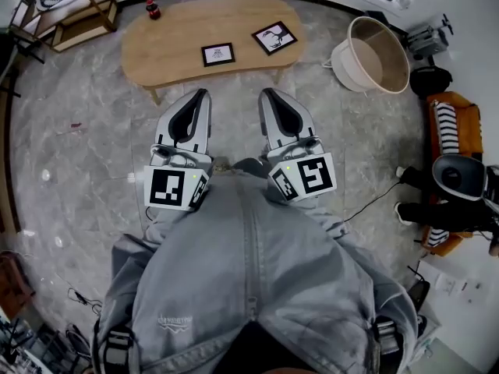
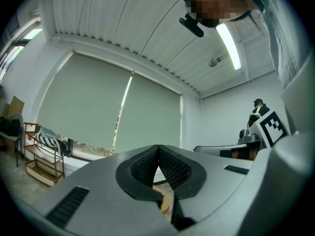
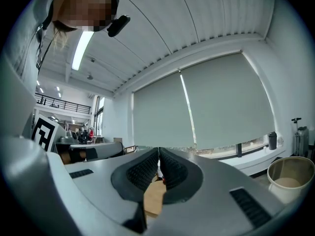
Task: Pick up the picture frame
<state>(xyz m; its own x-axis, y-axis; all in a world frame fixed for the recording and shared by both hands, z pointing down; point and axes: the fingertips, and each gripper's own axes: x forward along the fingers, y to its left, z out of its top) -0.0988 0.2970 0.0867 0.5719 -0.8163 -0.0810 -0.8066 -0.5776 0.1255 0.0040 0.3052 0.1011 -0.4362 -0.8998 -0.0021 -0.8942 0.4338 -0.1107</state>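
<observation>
Two black picture frames lie flat on the oval wooden coffee table: a smaller one near the middle and a tilted one to its right. My left gripper and right gripper are held level side by side, short of the table's near edge, tips pointing toward it. Both are shut with nothing between the pads. In the left gripper view the gripper has its ribbed pads meeting at the tip. The right gripper view shows that gripper the same way, with a strip of tabletop below.
A small red bottle stands at the table's far left end. A beige tub sits on the floor to the table's right, a low shelf at the far left. An orange chair and a seated person's legs are at right.
</observation>
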